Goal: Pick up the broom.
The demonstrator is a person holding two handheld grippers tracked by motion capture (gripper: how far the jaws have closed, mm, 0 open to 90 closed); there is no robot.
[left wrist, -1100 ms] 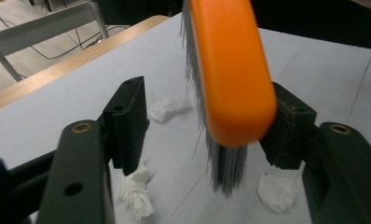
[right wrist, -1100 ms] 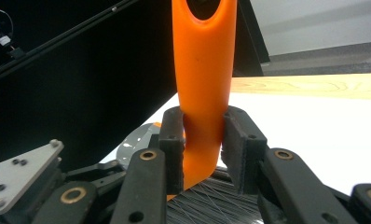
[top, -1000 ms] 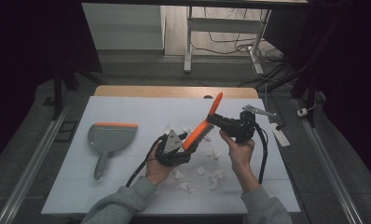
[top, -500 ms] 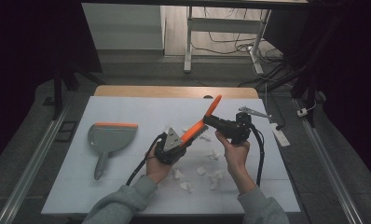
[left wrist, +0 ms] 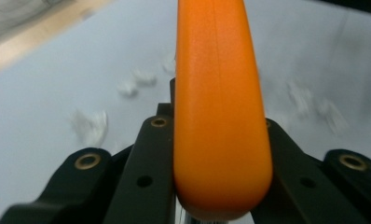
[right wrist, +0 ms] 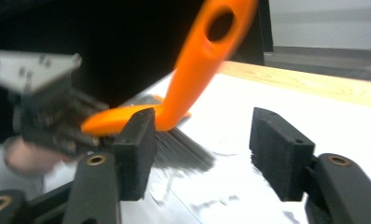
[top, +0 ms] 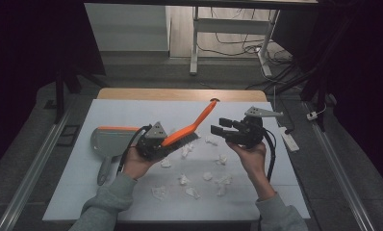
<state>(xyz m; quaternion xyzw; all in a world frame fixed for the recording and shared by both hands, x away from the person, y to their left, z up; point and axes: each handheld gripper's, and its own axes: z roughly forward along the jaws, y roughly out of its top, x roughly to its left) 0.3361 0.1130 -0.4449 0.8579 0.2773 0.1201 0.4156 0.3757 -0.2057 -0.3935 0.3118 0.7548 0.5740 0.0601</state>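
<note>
An orange hand brush (top: 192,126) with dark bristles hangs over the white table, handle tip slanting up and away. My left gripper (top: 156,144) is shut on its head end; in the left gripper view the orange back (left wrist: 214,70) fills the space between the jaws. My right gripper (top: 222,131) sits just right of the handle, apart from it. Its jaws have just been opening and stand open (right wrist: 207,154) with nothing gripped. The brush (right wrist: 197,65) and the left gripper (right wrist: 48,116) lie beyond them. A grey dustpan (top: 103,137) with an orange edge lies at the left.
Several crumpled white paper scraps (top: 206,176) lie scattered on the white table top (top: 276,173) in front of both hands. A wooden strip (top: 180,94) borders the far edge. A white bar-shaped object (top: 288,139) lies off the table's right side.
The right gripper has let go of the brush handle and opened. The left gripper has closed on the brush head and carried it left and slightly up.
</note>
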